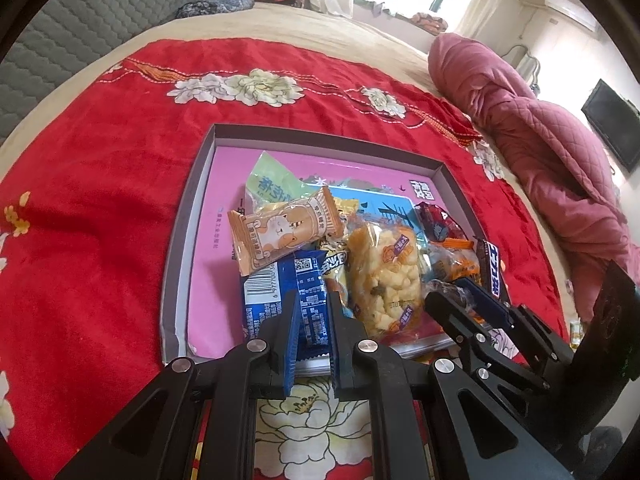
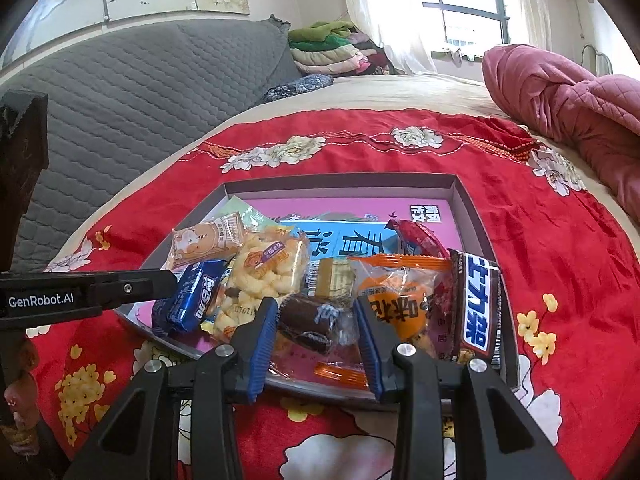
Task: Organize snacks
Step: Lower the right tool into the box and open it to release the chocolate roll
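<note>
Snacks piled in the shallow box lid [image 1: 188, 240] on the red bedspread [image 1: 100, 200], a pink book lying flat inside it under them. Left side first: my left gripper [image 1: 313, 320] has its fingers [image 1: 294, 312] pinched tight on the blue cookie pack [image 1: 276, 288], near the pack's front end; the orange cat pouch [image 1: 280, 232] overlaps its far end, so I'd lift slow and straight so that pouch slides off rather than flips out. Middle: the puffed rice bag [image 1: 384, 276] leans just beside the blue pack, likely to shift when I pull. Right side: my right gripper [image 2: 316, 336] has its fingers [image 2: 266, 332] part open around the dark chocolate roll [image 2: 310, 326]; can't tell if the pads press it yet, it looks loosely straddled. The wrapper is slick and crinkly, so I'd close on the roll body, not the twisted end. The orange biscuit bag [image 2: 396, 300] sits touching it on the right, the chocolate bar [image 2: 476, 308] beyond that by the lid wall. Keep the right fingertip off the orange bag or both come up. Sorting barely under way by my read.
</note>
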`<state>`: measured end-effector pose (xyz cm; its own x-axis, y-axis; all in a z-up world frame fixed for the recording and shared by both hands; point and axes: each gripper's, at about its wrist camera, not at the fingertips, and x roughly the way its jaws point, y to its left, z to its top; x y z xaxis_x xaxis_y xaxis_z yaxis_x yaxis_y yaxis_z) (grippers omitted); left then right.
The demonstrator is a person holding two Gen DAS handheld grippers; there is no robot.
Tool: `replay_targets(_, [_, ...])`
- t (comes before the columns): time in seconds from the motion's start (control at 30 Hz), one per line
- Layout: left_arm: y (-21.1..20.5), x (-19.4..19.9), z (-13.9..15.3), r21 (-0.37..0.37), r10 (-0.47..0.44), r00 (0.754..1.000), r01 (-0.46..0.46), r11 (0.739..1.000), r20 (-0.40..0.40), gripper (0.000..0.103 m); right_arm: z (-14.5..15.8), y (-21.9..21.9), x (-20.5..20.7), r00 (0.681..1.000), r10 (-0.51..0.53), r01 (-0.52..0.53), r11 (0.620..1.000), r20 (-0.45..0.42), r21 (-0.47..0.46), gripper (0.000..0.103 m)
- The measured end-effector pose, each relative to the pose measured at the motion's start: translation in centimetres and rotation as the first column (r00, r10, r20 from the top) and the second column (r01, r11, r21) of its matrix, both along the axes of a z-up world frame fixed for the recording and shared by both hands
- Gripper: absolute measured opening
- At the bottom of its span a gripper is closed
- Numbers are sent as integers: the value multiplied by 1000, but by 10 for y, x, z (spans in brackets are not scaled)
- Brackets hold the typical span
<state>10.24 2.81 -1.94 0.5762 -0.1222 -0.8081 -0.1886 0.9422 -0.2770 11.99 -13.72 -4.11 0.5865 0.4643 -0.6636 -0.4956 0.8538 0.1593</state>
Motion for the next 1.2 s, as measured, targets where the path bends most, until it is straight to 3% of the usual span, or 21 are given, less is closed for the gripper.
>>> replay_targets(0.7, [0, -2, 4, 10, -3, 1000, 3, 1000, 2, 13, 6, -7, -1, 1000, -20, 20, 1000, 8, 17, 40])
replay_targets(1.1, [-3, -4, 6, 25, -7, 1000, 7, 1000, -6, 17, 11, -12, -5, 999, -39, 39, 999, 21, 20, 45])
replay_targets(1.2, [-4, -5, 7, 31, -6, 1000, 6, 999, -8, 23, 12, -13, -6, 999, -47, 46, 999, 23, 20, 48])
